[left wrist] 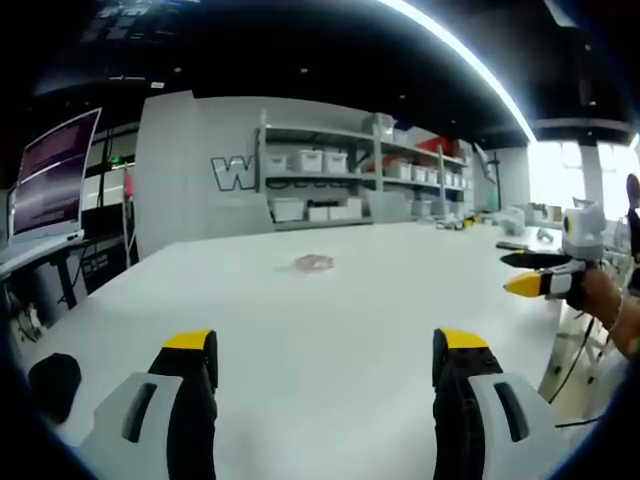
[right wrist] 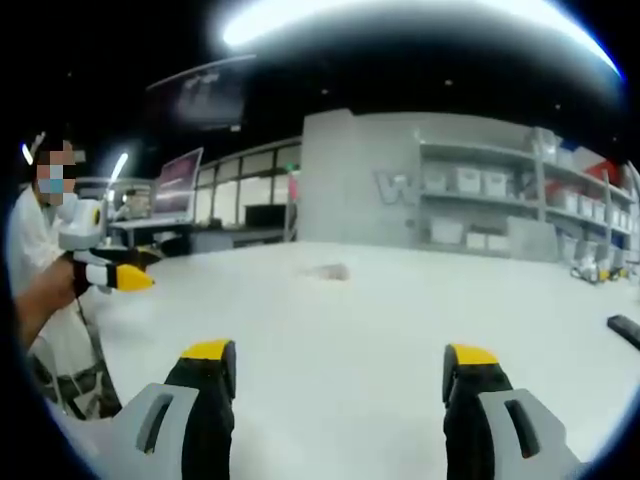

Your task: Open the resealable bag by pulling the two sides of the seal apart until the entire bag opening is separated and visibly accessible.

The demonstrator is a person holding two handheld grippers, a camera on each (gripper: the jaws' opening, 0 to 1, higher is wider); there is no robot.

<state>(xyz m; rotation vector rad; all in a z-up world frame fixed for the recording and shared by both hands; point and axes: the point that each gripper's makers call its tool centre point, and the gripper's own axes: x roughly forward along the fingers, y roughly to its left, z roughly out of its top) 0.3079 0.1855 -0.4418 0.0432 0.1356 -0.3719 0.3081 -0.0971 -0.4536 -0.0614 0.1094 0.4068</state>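
Note:
A small clear resealable bag lies flat on the white table, far ahead of both grippers; it is also seen in the right gripper view. My left gripper is open, its yellow-tipped jaws wide apart with nothing between them. My right gripper is open too and holds nothing. Each gripper is held low over the near side of the table. The right gripper enters the left gripper view from the right, in a hand. The left gripper shows at the left of the right gripper view.
Grey shelves with white bins stand behind the table. A monitor sits on a desk at the left. A black object lies near the table's right edge, and a dark round thing sits by its near left corner.

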